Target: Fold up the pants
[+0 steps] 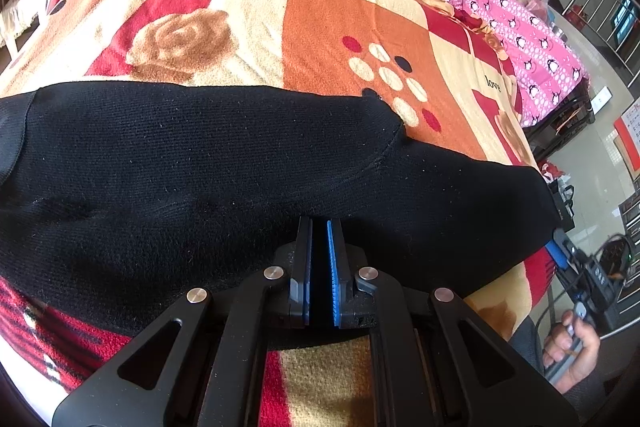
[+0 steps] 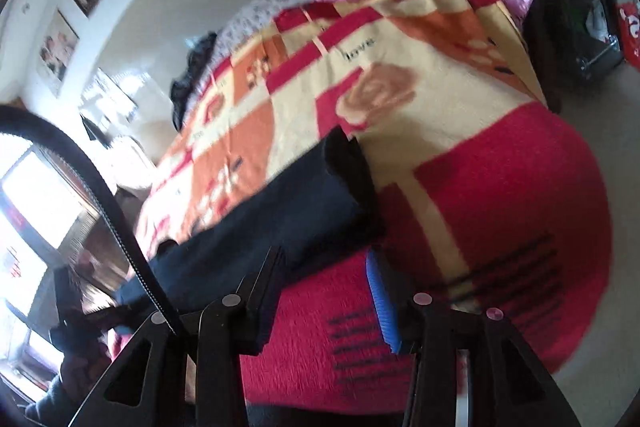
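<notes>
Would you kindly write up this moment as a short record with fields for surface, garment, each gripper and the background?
surface: patterned blanket in red, orange and cream, printed with roses and the word love
garment: black pants lying across the blanket
left gripper: shut, tips at the near edge of the pants
right gripper: open, nothing between the pads, beside the pants' end
background: pink quilt at the blanket's far side

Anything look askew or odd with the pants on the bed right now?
Nothing damaged. The black knit pants lie flat across the patterned fleece blanket; only their leg end is slightly uneven, one layer stepping past the other.
</notes>
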Tool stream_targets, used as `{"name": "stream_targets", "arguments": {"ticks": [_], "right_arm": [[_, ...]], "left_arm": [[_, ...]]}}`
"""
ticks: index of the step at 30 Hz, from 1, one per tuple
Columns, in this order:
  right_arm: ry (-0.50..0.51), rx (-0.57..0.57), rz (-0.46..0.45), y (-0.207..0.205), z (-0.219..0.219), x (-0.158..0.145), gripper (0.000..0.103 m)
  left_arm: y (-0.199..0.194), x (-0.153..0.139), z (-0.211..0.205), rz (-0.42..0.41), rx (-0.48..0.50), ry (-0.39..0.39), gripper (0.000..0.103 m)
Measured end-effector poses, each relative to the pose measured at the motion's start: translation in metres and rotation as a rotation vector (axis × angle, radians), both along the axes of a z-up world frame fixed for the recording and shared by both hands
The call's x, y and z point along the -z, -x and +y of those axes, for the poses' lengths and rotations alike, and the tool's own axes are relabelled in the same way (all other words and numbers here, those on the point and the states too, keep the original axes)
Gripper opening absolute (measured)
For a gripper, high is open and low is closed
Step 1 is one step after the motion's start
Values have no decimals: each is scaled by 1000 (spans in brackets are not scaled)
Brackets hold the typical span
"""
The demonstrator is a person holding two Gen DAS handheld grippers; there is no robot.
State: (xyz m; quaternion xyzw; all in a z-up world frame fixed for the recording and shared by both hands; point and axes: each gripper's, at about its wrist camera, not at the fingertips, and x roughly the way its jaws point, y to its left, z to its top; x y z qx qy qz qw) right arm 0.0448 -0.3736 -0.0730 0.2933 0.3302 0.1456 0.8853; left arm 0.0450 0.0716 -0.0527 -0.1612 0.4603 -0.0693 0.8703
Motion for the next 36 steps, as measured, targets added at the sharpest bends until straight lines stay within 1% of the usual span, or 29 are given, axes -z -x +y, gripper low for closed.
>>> {"name": "stream_targets", "arguments": {"ticks": [2, 4, 6, 10, 12, 13, 17, 18, 19, 21, 22, 23, 25, 27, 29, 31, 32, 34, 35, 36], "right_arm": [[-64, 31, -18, -7, -4, 4, 40], [-80, 58, -28, -9, -5, 3, 40], [-60, 71, -20, -12, -2, 0, 40], [12, 81, -4, -12, 6, -4, 40], [64, 90, 7, -12, 10, -6, 38], [106, 99, 17, -13, 14, -8, 34], [243, 97, 45, -18, 29, -13, 33], [289, 91, 51, -20, 34, -16, 28], [347, 85, 43, -20, 41, -18, 8], [530, 93, -3, -14, 65, -27, 9], [594, 93, -27, -11, 75, -30, 9], [675, 93, -63, -7, 88, -33, 9], [798, 99, -103, -3, 106, -34, 9], [897, 92, -145, 1, 122, -33, 9], [1005, 90, -185, 5, 138, -31, 9], [1135, 85, -236, 11, 158, -25, 9], [1193, 81, -269, 14, 167, -22, 9], [1249, 62, -303, 17, 177, -18, 9], [1257, 57, -311, 17, 178, -18, 9], [1257, 55, -314, 17, 177, -18, 9]], "left_arm": [[0, 0, 1, 0, 0, 0, 6], [0, 0, 0, 0, 0, 0, 6], [0, 0, 0, 0, 0, -2, 6], [0, 0, 0, 0, 1, -1, 6], [0, 0, -1, 0, 2, -5, 6], [0, 0, 0, 1, 3, -6, 6], [-3, -1, 0, 14, 4, -8, 6], [-4, -4, -1, 24, 10, -16, 6], [-5, -10, -3, 27, 11, -25, 6], [-7, -26, -14, 7, 34, -32, 7], [-11, -34, -21, -6, 56, -19, 7], [-19, -43, -34, 2, 101, 2, 7], [-38, -57, -59, 22, 178, 12, 7], [-61, -72, -98, 41, 287, -1, 7], [-84, -79, -130, 77, 371, 25, 7], [-108, -76, -166, 177, 466, 62, 7], [-118, -71, -183, 236, 520, 97, 7], [-130, -65, -205, 317, 606, 159, 7], [-133, -65, -215, 328, 642, 154, 16], [-133, -68, -220, 322, 662, 142, 25]]}}
